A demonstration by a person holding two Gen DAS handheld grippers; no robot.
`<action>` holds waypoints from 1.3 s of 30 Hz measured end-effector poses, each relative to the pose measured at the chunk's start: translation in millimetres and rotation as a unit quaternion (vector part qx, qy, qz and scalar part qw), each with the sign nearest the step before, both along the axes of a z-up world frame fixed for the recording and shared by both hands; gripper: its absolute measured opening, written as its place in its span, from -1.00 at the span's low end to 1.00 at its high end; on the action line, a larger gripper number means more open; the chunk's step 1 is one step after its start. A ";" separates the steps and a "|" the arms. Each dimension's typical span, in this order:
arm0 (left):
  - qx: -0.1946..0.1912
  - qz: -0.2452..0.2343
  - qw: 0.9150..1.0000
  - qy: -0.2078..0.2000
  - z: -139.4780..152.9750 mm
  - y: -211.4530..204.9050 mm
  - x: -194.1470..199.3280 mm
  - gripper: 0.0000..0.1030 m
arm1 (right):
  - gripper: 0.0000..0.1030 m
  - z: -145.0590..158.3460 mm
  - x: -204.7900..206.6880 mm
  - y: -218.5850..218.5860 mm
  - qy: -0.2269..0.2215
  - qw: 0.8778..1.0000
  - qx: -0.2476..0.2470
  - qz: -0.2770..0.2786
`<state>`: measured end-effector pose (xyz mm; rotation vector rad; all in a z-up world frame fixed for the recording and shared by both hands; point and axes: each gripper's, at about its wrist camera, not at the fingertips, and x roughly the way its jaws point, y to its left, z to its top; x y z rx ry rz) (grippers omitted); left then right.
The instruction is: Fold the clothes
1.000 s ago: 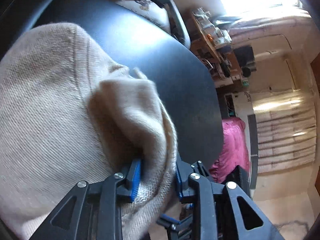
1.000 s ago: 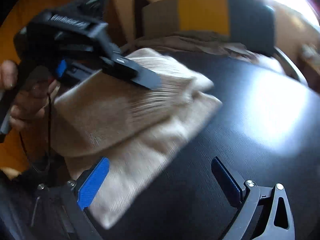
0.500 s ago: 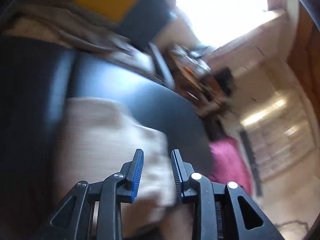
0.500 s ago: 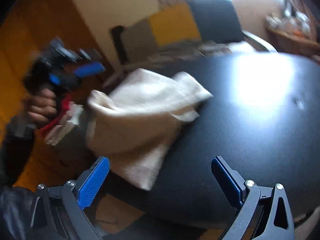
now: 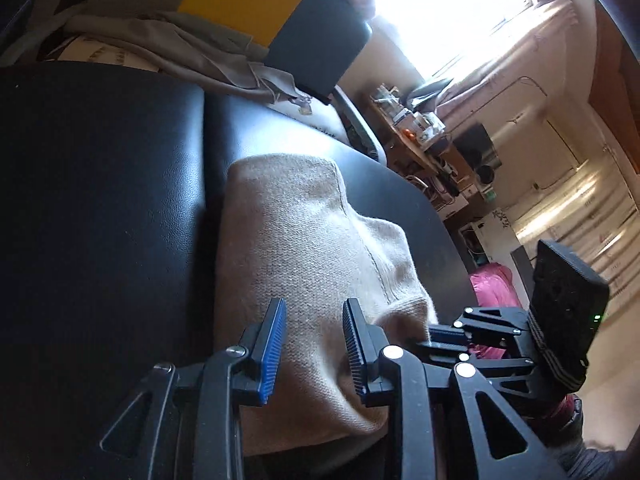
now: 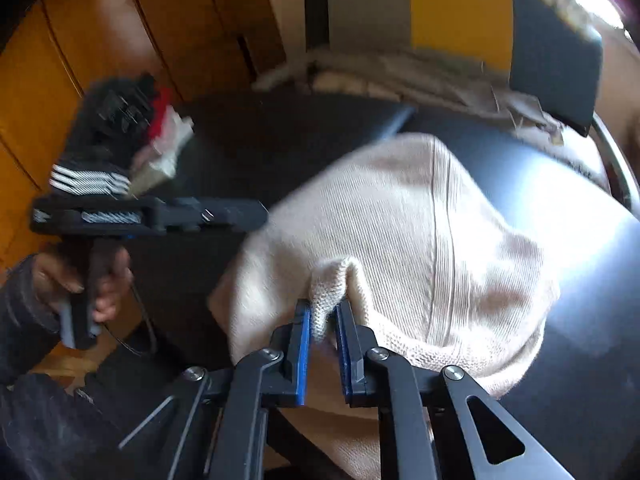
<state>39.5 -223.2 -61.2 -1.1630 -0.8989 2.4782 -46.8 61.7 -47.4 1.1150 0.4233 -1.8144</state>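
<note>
A beige knit garment [image 5: 304,236] lies folded in a bundle on the black table [image 5: 100,200]; it also shows in the right wrist view [image 6: 420,232]. My right gripper [image 6: 323,314] is shut on a fold of the garment's near edge. My left gripper [image 5: 314,322] hovers just above the garment's near end, its jaws a little apart with nothing between them. In the right wrist view the left gripper [image 6: 256,214] is at the garment's left side, held by a hand [image 6: 100,280]. The right gripper [image 5: 440,336] shows at the garment's right corner in the left wrist view.
A pile of other clothes [image 5: 168,52] lies on a chair beyond the table's far edge. A yellow and dark chair back [image 6: 460,16] stands behind it. A pink cloth [image 5: 492,284] lies on the floor to the right. Orange wooden cupboards [image 6: 80,40] stand at the left.
My left gripper has let go of the garment and drawn back. My right gripper, open and apart from the garment before, has moved in and shut on its near edge.
</note>
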 end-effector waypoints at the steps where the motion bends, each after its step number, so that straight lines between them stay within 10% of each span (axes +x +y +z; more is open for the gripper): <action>1: 0.003 -0.001 1.000 0.002 -1.9 -4.0 2.1 -0.46 | -0.70 -3.8 0.1 0.8 -0.004 1.000 0.010 -0.004; 7: 0.010 -0.023 1.000 0.014 -6.5 -3.8 4.3 -0.45 | 0.53 -5.9 12.1 19.3 -0.029 0.999 0.004 -0.025; 12: -0.002 -0.040 0.999 0.023 -6.4 5.1 0.4 -0.45 | 0.44 -18.7 8.9 16.3 -0.039 0.999 0.007 -0.037; 14: -0.008 -0.043 0.999 0.023 -7.5 6.8 2.1 -0.45 | -0.82 -23.7 10.2 18.9 -0.048 0.998 0.005 -0.040; 20: -0.039 -0.093 0.994 0.029 -17.3 15.0 12.7 -0.43 | -0.79 -20.7 46.8 80.5 -0.092 0.992 -0.051 -0.076; 25: -0.111 -0.145 0.983 -0.015 -43.4 45.1 12.4 -0.42 | -0.82 -80.0 52.8 131.4 -0.165 0.971 -0.052 -0.165; 30: -0.141 -0.157 0.978 0.002 -42.8 55.0 19.0 -0.42 | -0.49 -59.3 59.7 156.1 -0.161 0.960 -0.130 -0.189; 34: -0.147 -0.160 0.976 0.014 -35.9 63.8 17.8 -0.42 | 0.57 -29.6 46.3 166.8 -0.140 0.944 -0.213 -0.210; 39: -0.142 -0.174 0.974 0.039 -26.5 83.2 21.4 -0.42 | 0.59 -37.2 -2.7 164.6 -0.135 0.917 -0.255 -0.274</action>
